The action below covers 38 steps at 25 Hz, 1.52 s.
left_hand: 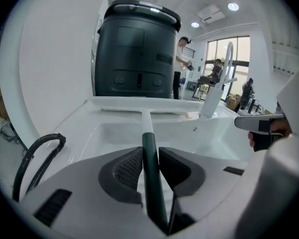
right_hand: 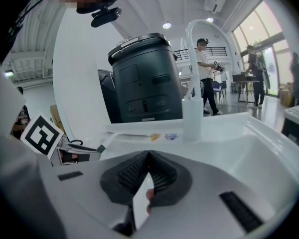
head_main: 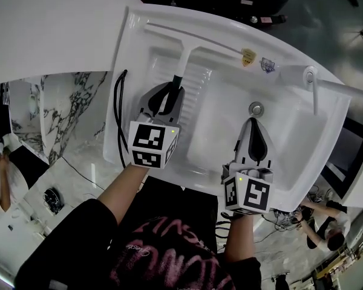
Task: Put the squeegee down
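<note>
A white squeegee (head_main: 190,39) lies with its long blade along the back ledge of the white sink (head_main: 128,53). Its neck slopes down toward the basin and ends in a dark handle (head_main: 177,81). My left gripper (head_main: 175,88) is shut on that handle. In the left gripper view the handle (left_hand: 150,148) runs between both pads, and the blade (left_hand: 139,110) rests on the ledge ahead. My right gripper (head_main: 253,123) hangs over the basin close to the drain (head_main: 256,108), shut, with nothing between its tips (right_hand: 148,154). The right gripper view shows the squeegee (right_hand: 127,133) at the left.
A white faucet (head_main: 313,84) rises at the sink's right rim and stands just ahead in the right gripper view (right_hand: 193,113). A black cable (head_main: 118,116) loops along the left rim. Two small stickers (head_main: 248,56) sit on the back ledge. A dark bin (left_hand: 135,54) stands behind the sink.
</note>
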Available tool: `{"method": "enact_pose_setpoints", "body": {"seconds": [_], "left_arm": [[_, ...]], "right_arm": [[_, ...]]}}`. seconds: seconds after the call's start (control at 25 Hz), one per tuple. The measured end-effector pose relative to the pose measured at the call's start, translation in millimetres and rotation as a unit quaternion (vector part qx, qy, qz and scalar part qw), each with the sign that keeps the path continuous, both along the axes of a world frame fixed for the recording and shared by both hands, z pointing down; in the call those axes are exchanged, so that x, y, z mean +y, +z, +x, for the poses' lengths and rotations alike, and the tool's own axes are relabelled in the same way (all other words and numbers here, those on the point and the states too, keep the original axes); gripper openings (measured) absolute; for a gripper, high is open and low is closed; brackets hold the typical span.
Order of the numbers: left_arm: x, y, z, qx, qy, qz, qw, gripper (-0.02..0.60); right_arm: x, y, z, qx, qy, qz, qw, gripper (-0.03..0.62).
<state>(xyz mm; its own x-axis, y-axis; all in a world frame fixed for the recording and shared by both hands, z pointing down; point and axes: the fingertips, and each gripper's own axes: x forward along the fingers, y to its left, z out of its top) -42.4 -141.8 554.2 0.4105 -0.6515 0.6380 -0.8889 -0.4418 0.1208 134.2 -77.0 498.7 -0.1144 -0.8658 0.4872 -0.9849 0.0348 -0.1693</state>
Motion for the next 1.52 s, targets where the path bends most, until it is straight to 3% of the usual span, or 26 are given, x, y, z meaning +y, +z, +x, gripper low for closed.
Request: {"method": "enact_pose_setpoints", "body": {"seconds": [0.48,0.84,1.52], "left_arm": [[1,-15,-2,0.007,0.0,0.024,0.9997,0.097],[7,-61,-16,0.024,-0.009,0.073,0.997,0.094],[54,-144,-50,0.023,-0.019,0.151,0.988,0.012]], "right_arm": [[5,-3,-3,-0.002,-0.001,0.002,1.0,0.02],[10,-30,-14,0.001,-0.014,0.026,1.0,0.02],[43,-110,-44,-0.016,-0.036,0.095,0.995,0.02]]}}
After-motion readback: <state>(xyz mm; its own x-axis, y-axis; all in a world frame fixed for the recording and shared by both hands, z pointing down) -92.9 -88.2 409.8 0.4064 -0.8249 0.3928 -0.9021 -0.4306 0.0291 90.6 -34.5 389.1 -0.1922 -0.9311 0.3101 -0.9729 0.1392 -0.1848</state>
